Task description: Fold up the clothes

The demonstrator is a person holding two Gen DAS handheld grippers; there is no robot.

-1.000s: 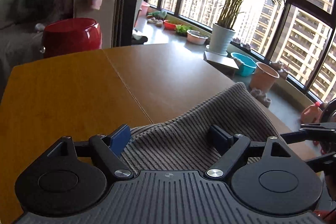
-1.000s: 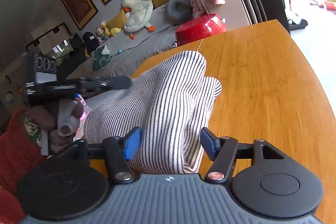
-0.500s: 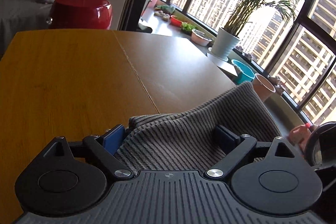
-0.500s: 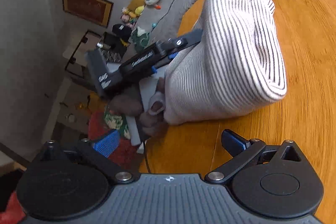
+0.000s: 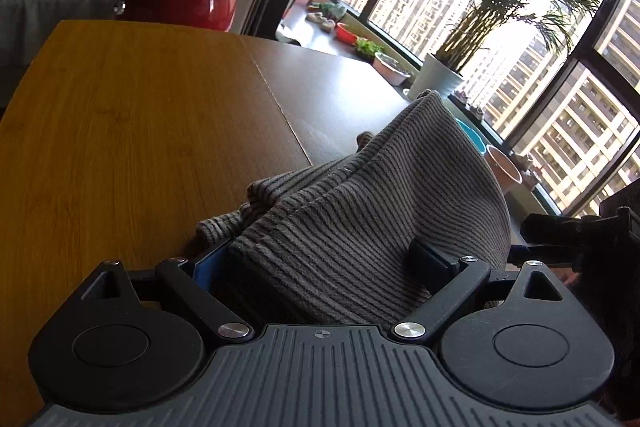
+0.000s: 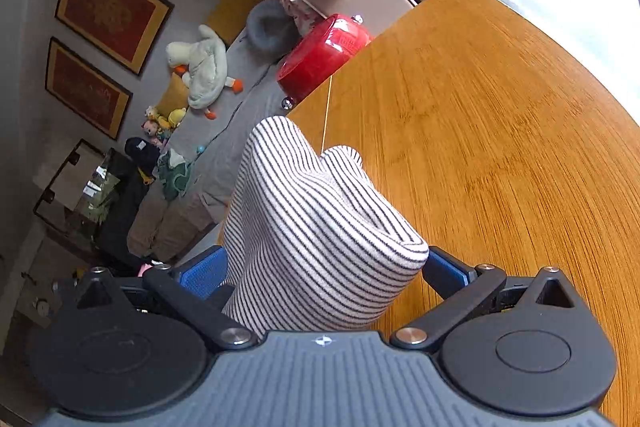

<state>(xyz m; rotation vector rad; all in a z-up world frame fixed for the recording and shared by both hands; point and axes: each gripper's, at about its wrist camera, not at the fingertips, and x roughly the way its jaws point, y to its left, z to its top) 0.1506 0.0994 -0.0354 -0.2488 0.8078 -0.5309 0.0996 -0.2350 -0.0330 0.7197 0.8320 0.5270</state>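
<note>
Garment: a striped knit top [image 5: 360, 227] lay bunched at the near edge of the worktop [image 5: 140, 131], draped up between both tools; in the right wrist view the same top [image 6: 320, 227] rose in a rounded hump over the wooden surface [image 6: 500, 147].

Left gripper [image 5: 324, 259]: fingers set wide with cloth filling the gap between them; whether they pinched it I could not tell.

Right gripper [image 6: 324, 271]: blue fingers [image 6: 204, 273] stood on either side of a thick fold, touching it; a firm clamp could not be confirmed.

Change: half a second earlier the right tool was clear of the cloth with nothing between its fingers; it had since come back around the fold. On the left, the cloth had heaped higher and more crumpled.

Meaning: likely a re-grip before the next fold; the top was gathered, not yet flat or squared.

Writing: none readable in the current views.

Surroundings: a red stool [image 6: 320, 59] beyond the far edge, a potted palm [image 5: 440, 79] by the window.
</note>
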